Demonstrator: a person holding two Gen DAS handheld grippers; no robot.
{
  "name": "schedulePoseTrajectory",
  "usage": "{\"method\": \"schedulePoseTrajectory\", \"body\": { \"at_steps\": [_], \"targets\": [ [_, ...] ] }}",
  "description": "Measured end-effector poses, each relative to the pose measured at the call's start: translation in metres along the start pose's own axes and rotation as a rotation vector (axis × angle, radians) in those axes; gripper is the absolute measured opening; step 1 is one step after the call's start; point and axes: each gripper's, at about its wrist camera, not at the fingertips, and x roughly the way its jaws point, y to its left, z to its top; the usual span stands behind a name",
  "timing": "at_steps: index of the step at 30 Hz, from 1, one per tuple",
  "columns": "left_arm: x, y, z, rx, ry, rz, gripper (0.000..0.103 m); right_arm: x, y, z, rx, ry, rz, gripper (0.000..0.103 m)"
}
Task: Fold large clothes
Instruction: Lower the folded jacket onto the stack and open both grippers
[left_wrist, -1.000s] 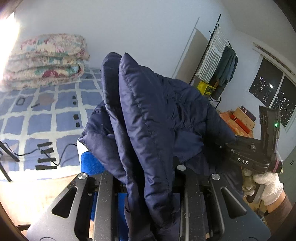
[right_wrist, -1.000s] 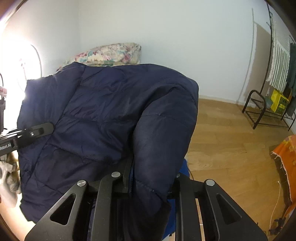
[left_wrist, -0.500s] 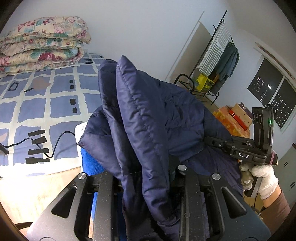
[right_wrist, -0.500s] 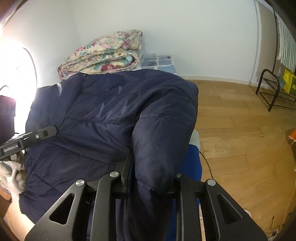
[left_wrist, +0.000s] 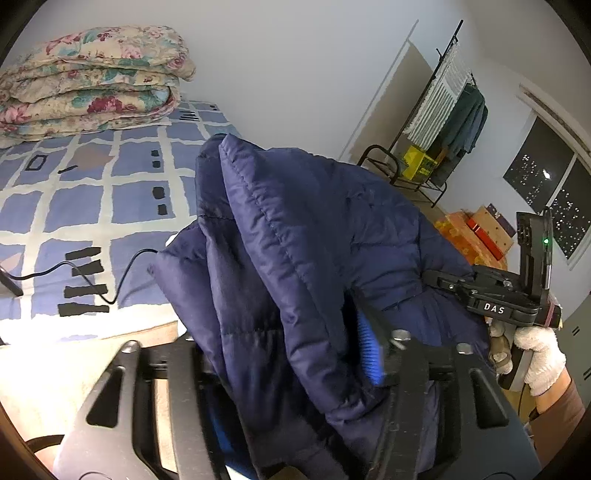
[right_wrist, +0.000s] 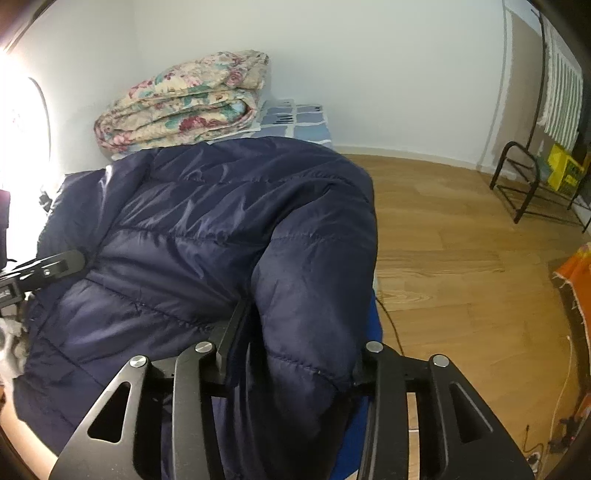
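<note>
Gripping a navy quilted jacket from both ends, you hold it in the air above the near edge of the bed, and its bulk hides most of what matters. In the left wrist view the padded folds bury the left gripper so fully that the fingertips cannot be seen; only the blue ribbed pad of the right-hand finger shows, pressed against the cloth. The left gripper is clamped on a thick fold. In the right wrist view the right gripper likewise bites a rolled edge of the jacket, its tips swallowed by fabric. What the garment's lower hem rests on cannot be made out.

Your gloved right hand sits low at the right edge of the left view, wrapped round the handle of the right gripper, which points left into the jacket. At the left edge of the right wrist view one black finger of the left gripper pokes into the cloth.

Compared with a second ago, both cameras have tilted down: the floral quilt sits higher in frame, more of the checked bedcover and the wooden floor is exposed, and the jacket's peak has dropped lower in the left view.
</note>
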Motion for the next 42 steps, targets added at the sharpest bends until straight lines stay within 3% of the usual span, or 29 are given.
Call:
{"method": "schedulePoseTrajectory", "body": {
  "at_steps": [3,7,11,19,26,35,42],
  "targets": [
    [-0.003,-0.001,-0.001,0.009,0.000,0.006,0.073,0.000,0.000,-0.001,0.004,-0.003,-0.020,0.042],
    [-0.007,-0.006,-0.003,0.028,0.006,0.032,0.080,-0.002,0.006,-0.002,-0.023,-0.016,-0.108,0.064],
    [-0.012,-0.009,-0.007,0.029,0.006,0.047,0.086,-0.009,0.009,-0.005,-0.039,-0.033,-0.176,0.076],
    [-0.034,-0.012,-0.021,0.027,0.017,0.064,0.091,-0.023,0.015,-0.015,-0.027,-0.027,-0.170,0.077],
    [-0.077,-0.021,-0.042,0.035,-0.002,0.079,0.091,-0.052,0.030,-0.032,-0.013,-0.051,-0.172,0.078],
    [-0.172,-0.054,-0.072,0.105,-0.041,0.099,0.091,-0.122,0.064,-0.057,-0.017,-0.103,-0.138,0.078],
    [-0.271,-0.092,-0.097,0.147,-0.108,0.115,0.091,-0.195,0.091,-0.076,-0.013,-0.146,-0.133,0.080]
  ]
}}
